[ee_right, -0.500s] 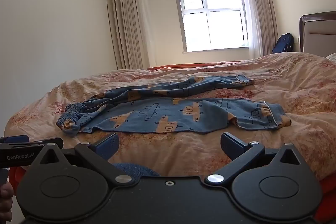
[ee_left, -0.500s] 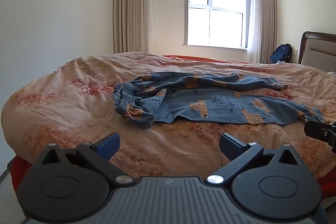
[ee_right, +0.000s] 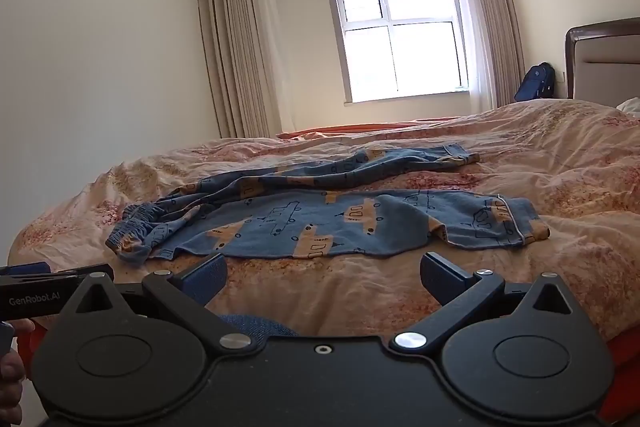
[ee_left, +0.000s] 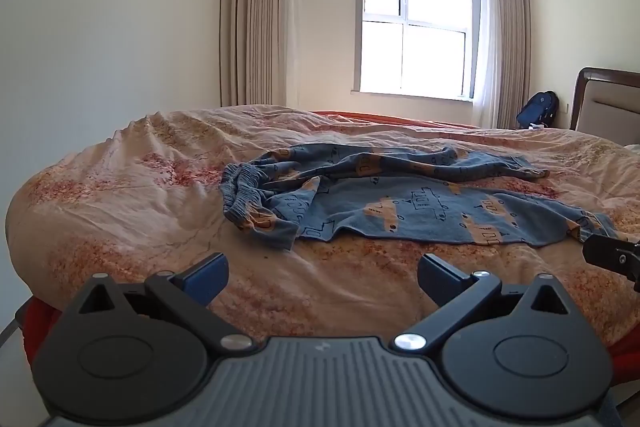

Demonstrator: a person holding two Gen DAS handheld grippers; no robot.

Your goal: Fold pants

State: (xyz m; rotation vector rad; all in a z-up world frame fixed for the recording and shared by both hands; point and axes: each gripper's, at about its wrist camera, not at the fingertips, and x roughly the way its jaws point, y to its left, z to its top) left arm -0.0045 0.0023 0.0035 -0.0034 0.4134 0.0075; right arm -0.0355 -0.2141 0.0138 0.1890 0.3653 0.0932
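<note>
Both grippers hang at the near edge of the bed (ee_left: 120,227), fingers spread wide with nothing between them, so my read is this is the lining-up moment before any fold starts. The left gripper (ee_left: 322,277) has bare quilt between and just ahead of its fingers (ee_left: 206,277). The right gripper (ee_right: 322,277) looks the same, fingers (ee_right: 444,279) apart over plain quilt.

The pants (ee_right: 320,223) lie ahead of both sets of fingers, near but not touching, stretched sideways across the bed. From the left gripper's view, the bunched elastic waistband (ee_left: 244,199) sits ahead and slightly left of the fingers, which probably explains why that hand is parked there: it's the natural grab for that side. From the right gripper's view, the near leg's cuff (ee_right: 504,227) is ahead and to the right of the fingers, so that hand seems set up for the leg end.

Further out, the second leg (ee_right: 400,163) trails off at an angle beyond the first, twisted and rumpled, so I'd guess the legs need stacking before any real fold.

Past the bed there's a window (ee_left: 416,31) with curtains (ee_left: 256,19), a headboard (ee_right: 600,59) far right, and a blue backpack (ee_right: 534,83) by the wall.
</note>
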